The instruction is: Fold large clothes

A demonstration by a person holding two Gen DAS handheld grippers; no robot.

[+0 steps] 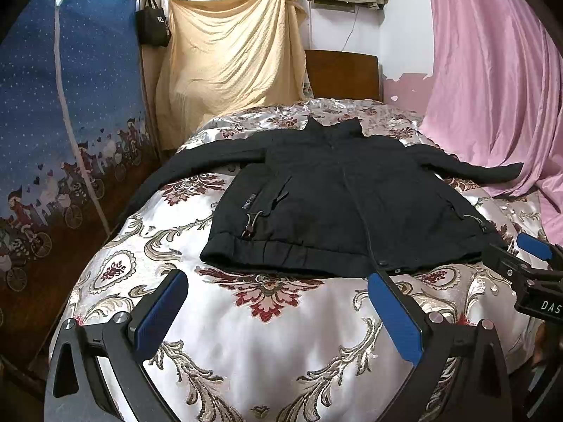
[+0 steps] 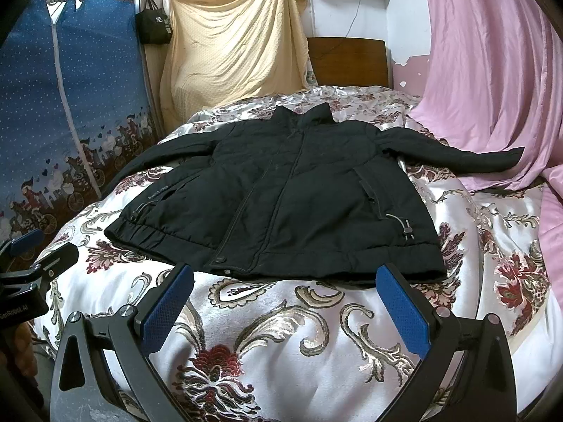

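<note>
A black zip-up jacket (image 1: 337,204) lies spread flat and front-up on the bed, collar toward the headboard, both sleeves stretched out sideways. In the right wrist view the same jacket (image 2: 288,197) fills the middle. My left gripper (image 1: 278,281) hovers just short of the jacket's hem, open wide, nothing between its blue pads (image 1: 162,313). My right gripper (image 2: 285,274) also stands open in front of the hem, near the jacket's right half, with its blue pads (image 2: 404,309) bare. Neither gripper touches the cloth.
The bed carries a shiny floral quilt (image 1: 267,344). A blue patterned wardrobe cover (image 1: 63,112) stands left, a yellow cloth (image 1: 232,56) and wooden headboard (image 1: 341,74) behind, and a pink curtain (image 1: 492,81) drapes onto the bed at right.
</note>
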